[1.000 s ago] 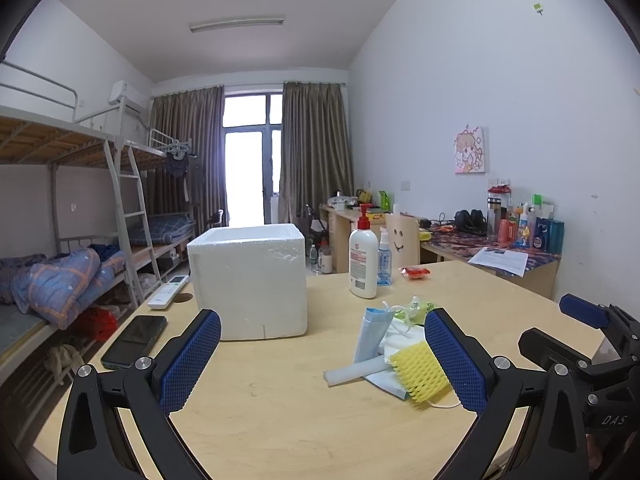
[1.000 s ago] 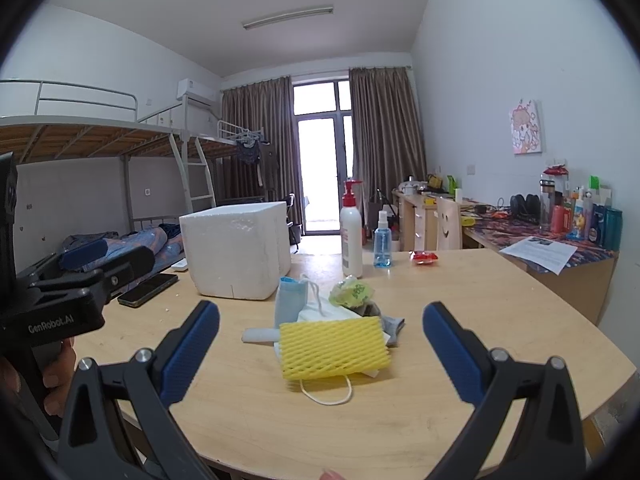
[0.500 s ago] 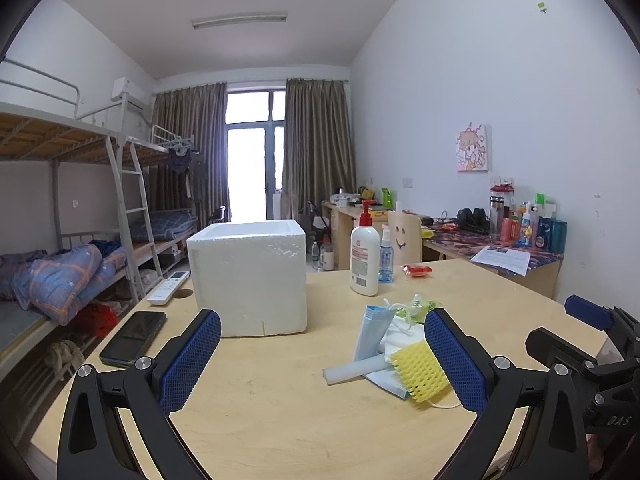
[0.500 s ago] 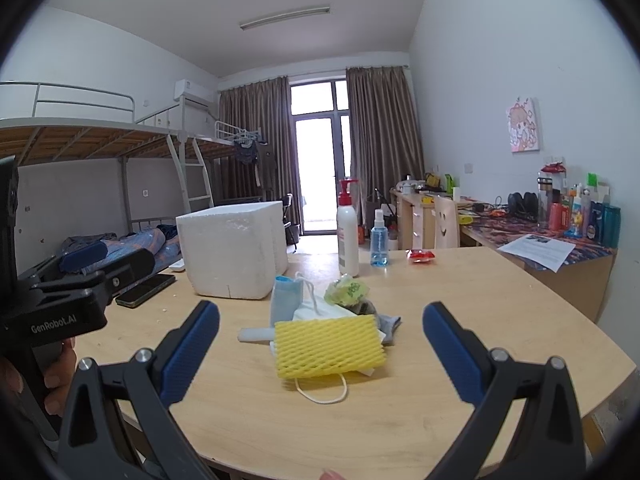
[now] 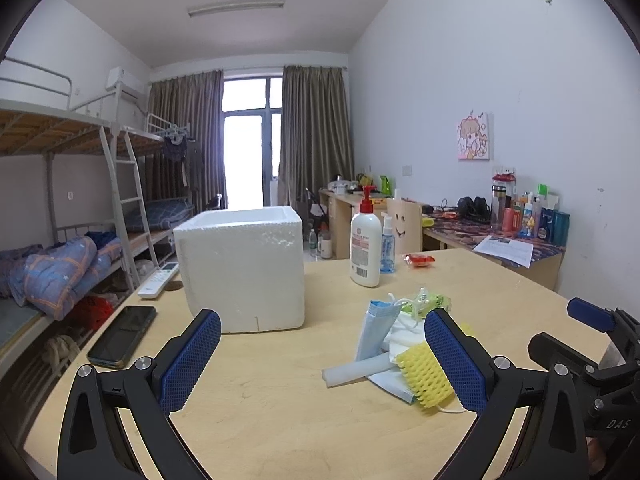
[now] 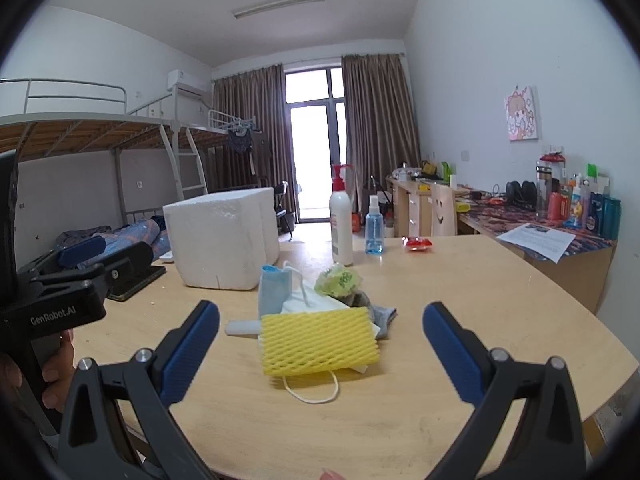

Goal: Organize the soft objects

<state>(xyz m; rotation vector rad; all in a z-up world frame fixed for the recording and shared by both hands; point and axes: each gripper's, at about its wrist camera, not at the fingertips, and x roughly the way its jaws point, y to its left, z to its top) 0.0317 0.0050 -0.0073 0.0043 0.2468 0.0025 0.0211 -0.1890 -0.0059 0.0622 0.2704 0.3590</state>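
Note:
A pile of soft things lies on the wooden table (image 6: 460, 320): a yellow foam net (image 6: 318, 342) on top at the front, a blue face mask (image 6: 274, 290), white cloth (image 6: 308, 300), a green crumpled bag (image 6: 338, 282), a grey sock (image 6: 382, 316) and a white foam strip (image 6: 240, 326). My right gripper (image 6: 320, 352) is open and empty, just in front of the yellow net. My left gripper (image 5: 322, 360) is open and empty, left of the pile; the yellow net (image 5: 424, 378) sits by its right finger. A white foam box (image 5: 244, 270) stands open-topped behind.
A lotion pump bottle (image 5: 365, 250), a small blue spray bottle (image 5: 387, 250) and a red packet (image 5: 418, 260) stand at the table's far side. A phone (image 5: 122, 336) and a remote (image 5: 158, 280) lie at the left edge. Bunk beds stand left, a cluttered desk right.
Both grippers have drifted slightly; the pile sits a little lower and closer in the right wrist view. Nothing was grasped or moved on the table.

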